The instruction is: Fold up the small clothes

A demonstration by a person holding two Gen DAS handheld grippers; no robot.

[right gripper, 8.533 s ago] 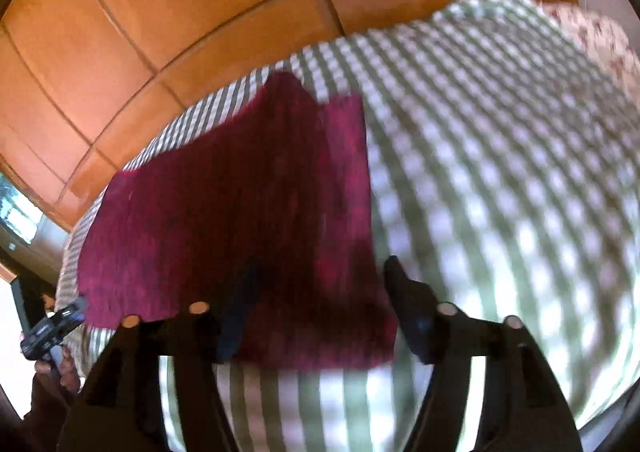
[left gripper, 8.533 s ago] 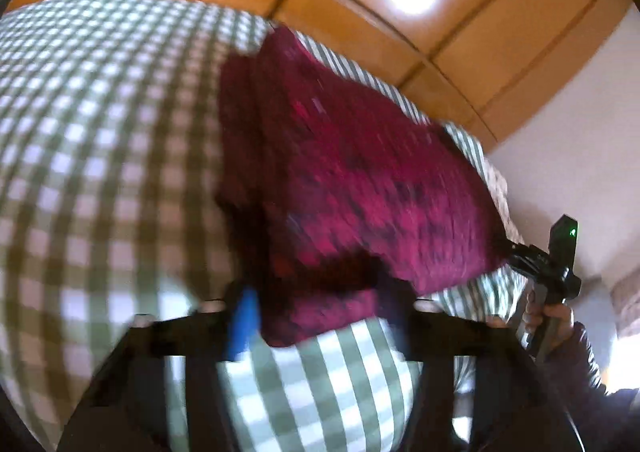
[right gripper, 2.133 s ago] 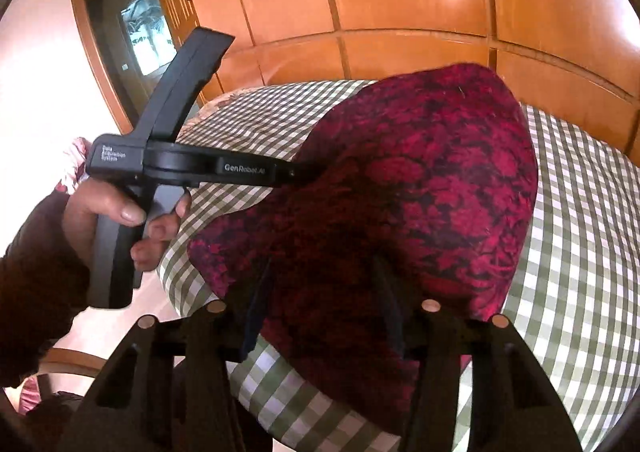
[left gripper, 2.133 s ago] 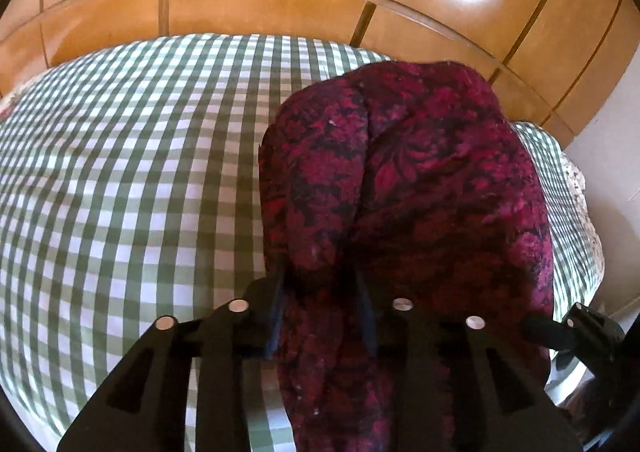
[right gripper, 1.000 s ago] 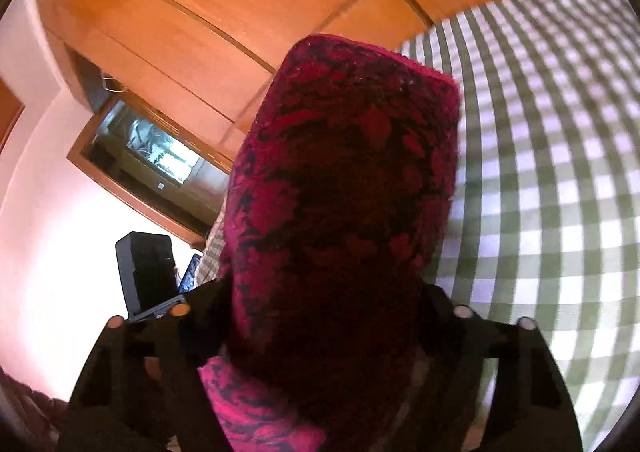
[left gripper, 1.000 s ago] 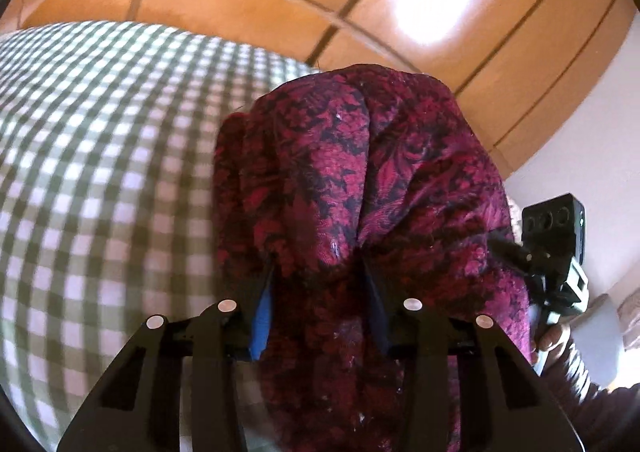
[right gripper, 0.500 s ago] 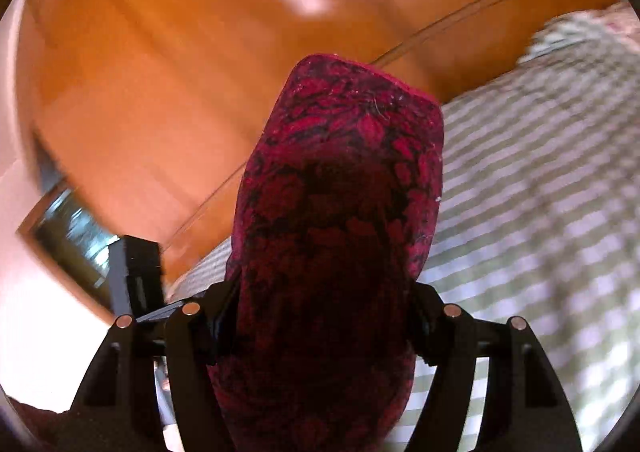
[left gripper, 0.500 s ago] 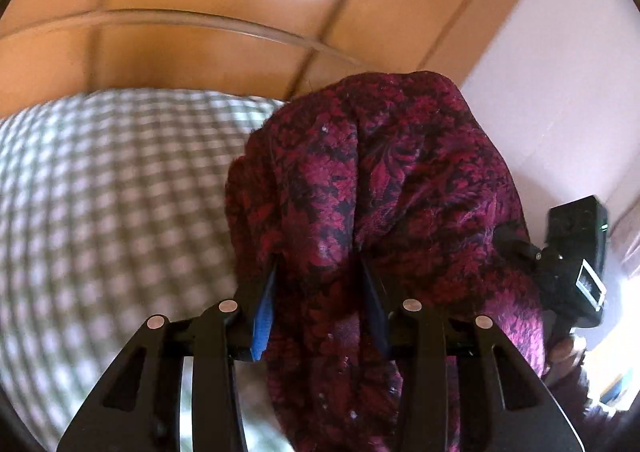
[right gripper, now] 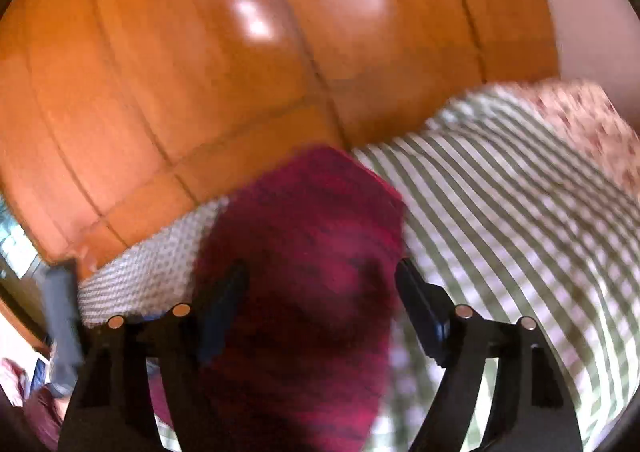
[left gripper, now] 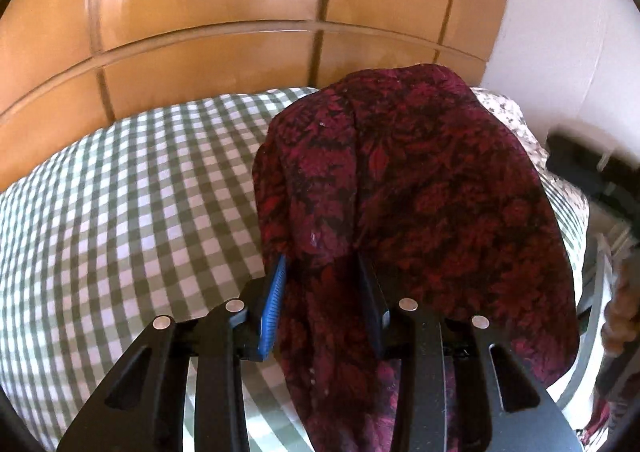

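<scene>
A dark red patterned garment [left gripper: 416, 188] is bunched up and held above the green-checked bed [left gripper: 120, 192]. My left gripper [left gripper: 322, 272] is shut on a fold of it, and the cloth drapes over the right finger. In the right wrist view the same garment [right gripper: 308, 284] lies between the fingers of my right gripper [right gripper: 320, 284], whose jaws stand wide apart; the view is blurred. The right gripper also shows as a dark blur at the far right of the left wrist view [left gripper: 588, 172].
A glossy wooden panelled wall [left gripper: 208, 12] runs behind the bed. A floral pillow [right gripper: 592, 120] lies at the bed's far right end. A white wall [left gripper: 560, 32] stands to the right. The other handle [right gripper: 60, 316] blurs at the left edge.
My right gripper has opened its jaws around the garment and swung quickly. My left gripper keeps its hold and has turned toward the wooden wall; the garment hangs lower over the bed.
</scene>
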